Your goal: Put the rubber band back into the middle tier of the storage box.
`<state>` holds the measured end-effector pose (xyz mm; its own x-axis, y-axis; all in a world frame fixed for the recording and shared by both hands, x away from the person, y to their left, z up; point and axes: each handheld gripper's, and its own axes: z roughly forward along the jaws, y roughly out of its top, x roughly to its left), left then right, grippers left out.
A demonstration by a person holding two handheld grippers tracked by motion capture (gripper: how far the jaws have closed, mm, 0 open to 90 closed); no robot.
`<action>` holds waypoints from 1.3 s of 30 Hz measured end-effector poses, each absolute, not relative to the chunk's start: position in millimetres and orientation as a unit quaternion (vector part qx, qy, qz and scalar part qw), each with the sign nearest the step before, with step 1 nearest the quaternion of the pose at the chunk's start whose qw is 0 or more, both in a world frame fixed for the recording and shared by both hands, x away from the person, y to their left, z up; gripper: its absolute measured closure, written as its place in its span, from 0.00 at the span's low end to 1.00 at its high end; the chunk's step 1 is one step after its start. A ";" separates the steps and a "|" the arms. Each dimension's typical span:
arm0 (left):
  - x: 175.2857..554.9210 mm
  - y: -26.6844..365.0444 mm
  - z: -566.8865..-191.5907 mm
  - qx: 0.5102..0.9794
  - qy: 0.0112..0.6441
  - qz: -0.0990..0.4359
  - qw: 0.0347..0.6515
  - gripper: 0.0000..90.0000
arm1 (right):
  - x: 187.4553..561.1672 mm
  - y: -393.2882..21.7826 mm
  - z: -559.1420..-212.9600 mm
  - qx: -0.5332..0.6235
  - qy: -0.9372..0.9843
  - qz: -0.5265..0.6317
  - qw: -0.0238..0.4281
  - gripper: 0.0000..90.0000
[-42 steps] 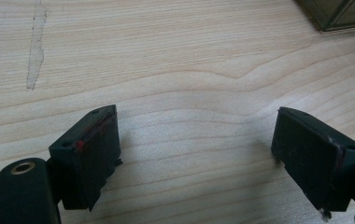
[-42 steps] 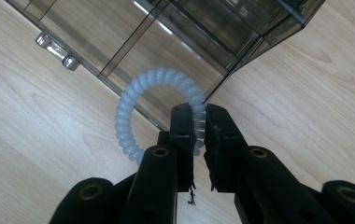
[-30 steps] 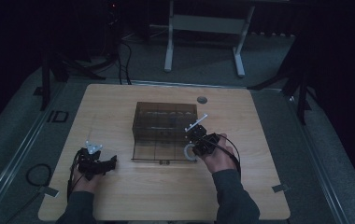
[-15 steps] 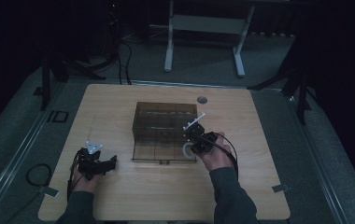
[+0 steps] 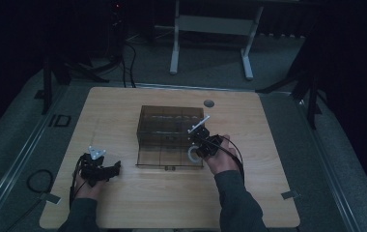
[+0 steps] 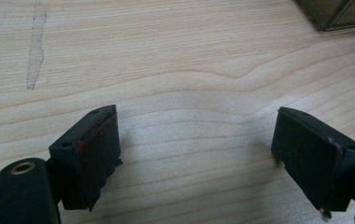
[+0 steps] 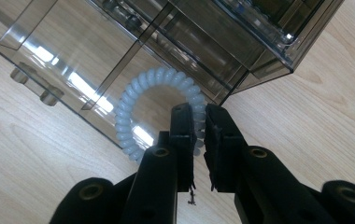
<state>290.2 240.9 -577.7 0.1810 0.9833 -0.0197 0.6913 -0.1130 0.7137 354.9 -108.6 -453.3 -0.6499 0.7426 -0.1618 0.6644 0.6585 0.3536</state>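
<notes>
"ID" (image 5: 59, 120) marks the floor by the pale wooden desk (image 5: 123, 203). Right tongs (image 7: 200, 122) pinch a white spiral hair-tie (image 7: 133, 102), partly hidden; left tongs (image 6: 196, 140) gape empty.

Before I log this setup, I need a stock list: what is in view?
organiser box: 1, smoky clear, compartments, lid open, table centre.
hair tie: 1, pale spiral ring, at the box's near right corner, clamped by the right gripper.
table: 1, light wood.
grommet: 1, grey, far edge of table.
tape mark: 1, pale strip on the wood.
frame legs: white, floor behind table.
left gripper: black, open, resting near left on the table.
right gripper: black, shut on the hair tie.
</notes>
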 end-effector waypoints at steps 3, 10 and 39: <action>290.2 240.8 -577.7 0.706 0.593 0.240 0.303 0.17 | 356.3 -106.6 -454.8 0.390 0.900 0.126 0.147 0.91; 290.2 240.8 -577.7 0.705 0.594 0.240 0.304 0.17 | 359.0 -101.9 -459.4 0.385 0.903 0.121 0.146 0.91; 290.2 241.1 -577.6 0.707 0.592 0.240 0.302 0.17 | 361.8 -96.3 -473.8 0.378 0.909 0.106 0.142 0.91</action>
<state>290.2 241.1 -577.6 0.1827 0.9830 -0.0188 0.6925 -0.1150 0.7122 361.8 -96.3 -473.8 -0.6746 0.7165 -0.1777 0.6564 0.6924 0.2995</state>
